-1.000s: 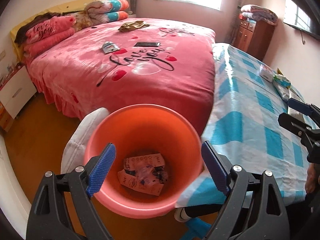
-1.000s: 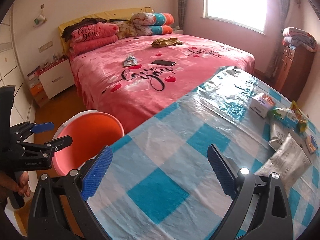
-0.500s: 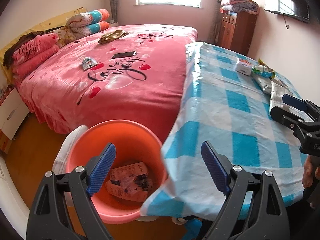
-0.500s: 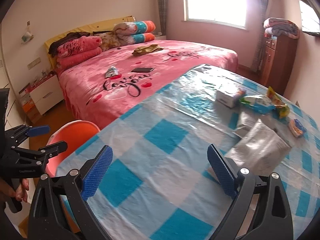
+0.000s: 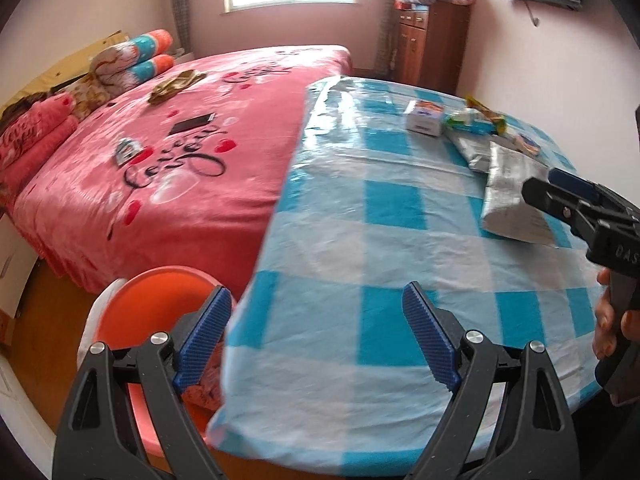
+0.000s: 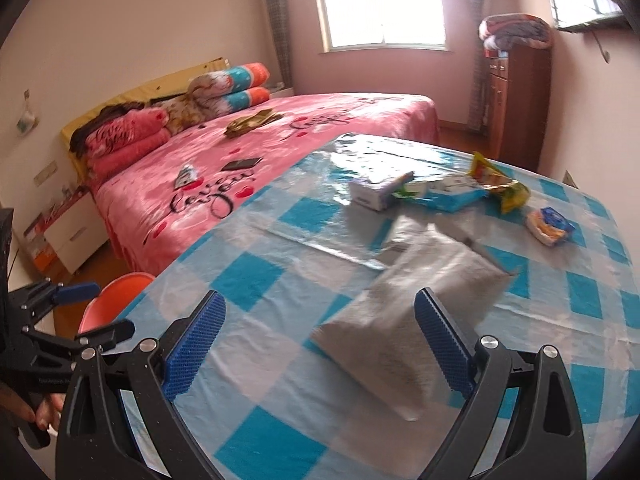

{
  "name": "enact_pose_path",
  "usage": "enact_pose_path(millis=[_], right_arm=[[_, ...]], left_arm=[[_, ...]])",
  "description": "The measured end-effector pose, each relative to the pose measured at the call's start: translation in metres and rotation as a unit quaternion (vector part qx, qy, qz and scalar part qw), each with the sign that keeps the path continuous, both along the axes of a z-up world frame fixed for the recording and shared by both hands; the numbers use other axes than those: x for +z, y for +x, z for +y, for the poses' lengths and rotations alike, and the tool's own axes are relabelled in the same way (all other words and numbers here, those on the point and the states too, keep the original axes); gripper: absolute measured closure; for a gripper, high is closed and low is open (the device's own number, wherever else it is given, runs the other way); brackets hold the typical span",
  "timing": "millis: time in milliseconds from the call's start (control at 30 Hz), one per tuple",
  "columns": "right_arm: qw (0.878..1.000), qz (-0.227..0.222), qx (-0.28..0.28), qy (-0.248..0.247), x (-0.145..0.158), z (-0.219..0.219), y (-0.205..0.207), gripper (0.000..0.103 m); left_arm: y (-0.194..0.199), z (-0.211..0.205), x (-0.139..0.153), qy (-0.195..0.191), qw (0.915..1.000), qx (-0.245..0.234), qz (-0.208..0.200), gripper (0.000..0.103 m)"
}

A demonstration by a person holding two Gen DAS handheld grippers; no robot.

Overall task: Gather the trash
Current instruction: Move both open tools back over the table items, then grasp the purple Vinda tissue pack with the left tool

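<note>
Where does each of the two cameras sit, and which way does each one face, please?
Left wrist: on the left gripper, looking down along its open fingers over the table's near corner and the orange bin; the right gripper and a hand show at the right edge.
Right wrist: on the right gripper, facing across the table toward a grey bag; the left gripper shows at the left.
Shared: checked tablecloth, pink bed, bin, grey bag, window.
</note>
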State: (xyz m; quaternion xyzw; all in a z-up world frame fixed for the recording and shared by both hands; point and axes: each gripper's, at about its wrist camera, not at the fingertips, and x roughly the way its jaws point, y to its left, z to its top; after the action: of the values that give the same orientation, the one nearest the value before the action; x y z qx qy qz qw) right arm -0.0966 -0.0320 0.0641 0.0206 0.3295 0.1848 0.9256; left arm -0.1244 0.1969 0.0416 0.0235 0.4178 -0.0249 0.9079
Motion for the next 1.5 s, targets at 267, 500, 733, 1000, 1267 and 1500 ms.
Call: enact_pose_path(millis=[267,500,733,1000,1267,1500], right_arm=[[0.998,0.005,-0.049,0.034,0.001,-0.053,0.01,0.009],[0.994,0.014,-0.094,0.055,-0.005,-0.097,0.019,0.009],[0.988,0.026,-0.13,0.074,-0.012,-0.133,0.026,0.009],[0.982,0.04,-0.157,0.096,-0.021,-0.165,0.031,0.009],[0.979,0.055,-0.155,0.119,-0.03,-0.176,0.035,0.009],[0.979,0.064,-0.146,0.127,-0.037,-0.175,0.04,0.009]], left_arm=[[0.011,-0.043,0.001,0.014,0.999,-0.041,0.005,0.015],[0.018,-0.075,0.007,0.015,0.9968,-0.078,0.001,0.015],[0.026,-0.109,0.011,0.014,0.993,-0.117,0.0,0.015],[0.045,-0.143,0.014,0.005,0.9881,-0.154,0.007,0.015],[0.114,-0.153,0.034,-0.028,0.9893,-0.143,-0.01,0.015],[0.195,-0.142,0.031,-0.047,0.9931,-0.107,-0.009,0.015]])
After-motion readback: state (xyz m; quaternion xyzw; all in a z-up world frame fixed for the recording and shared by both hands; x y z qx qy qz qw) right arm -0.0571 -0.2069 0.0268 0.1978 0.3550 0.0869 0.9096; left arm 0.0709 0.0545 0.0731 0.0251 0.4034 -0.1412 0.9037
